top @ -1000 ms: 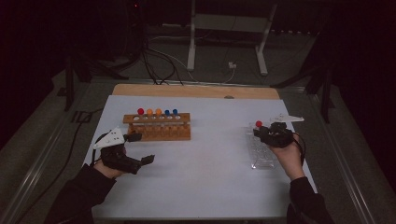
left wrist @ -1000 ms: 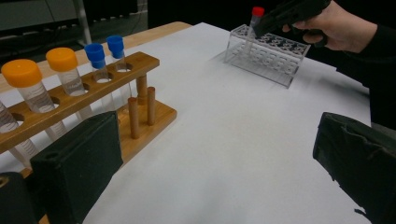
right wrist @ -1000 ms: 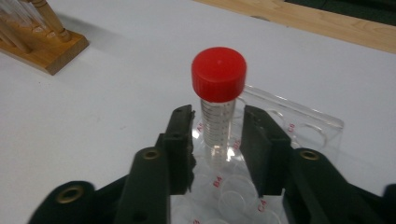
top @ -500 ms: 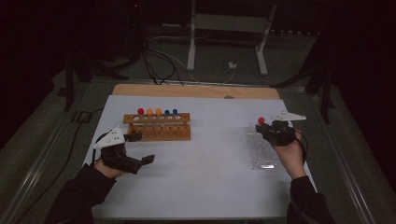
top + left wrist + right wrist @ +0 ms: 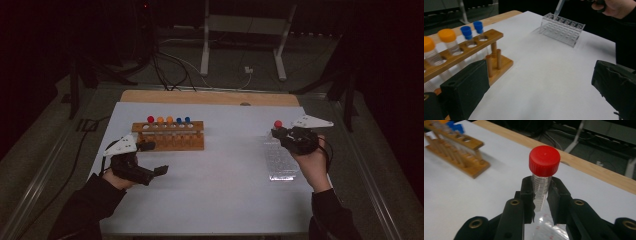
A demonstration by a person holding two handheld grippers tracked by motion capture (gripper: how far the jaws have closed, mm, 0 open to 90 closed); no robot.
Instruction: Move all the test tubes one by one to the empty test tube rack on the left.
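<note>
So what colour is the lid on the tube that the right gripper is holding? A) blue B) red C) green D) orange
B: in the right gripper view the right gripper is shut on a clear tube with a red cap.

Wooden rack (image 5: pixel 169 135): stood on the white table (image 5: pixel 215 195), left of centre.
Capped tubes: red (image 5: pixel 150 119), two orange (image 5: pixel 165 120), two blue (image 5: pixel 183 120), upright in it.

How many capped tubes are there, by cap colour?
Red: 2, one in the wooden rack, one in the right tongs
Orange: 2
Blue: 2
Total: 6
</note>
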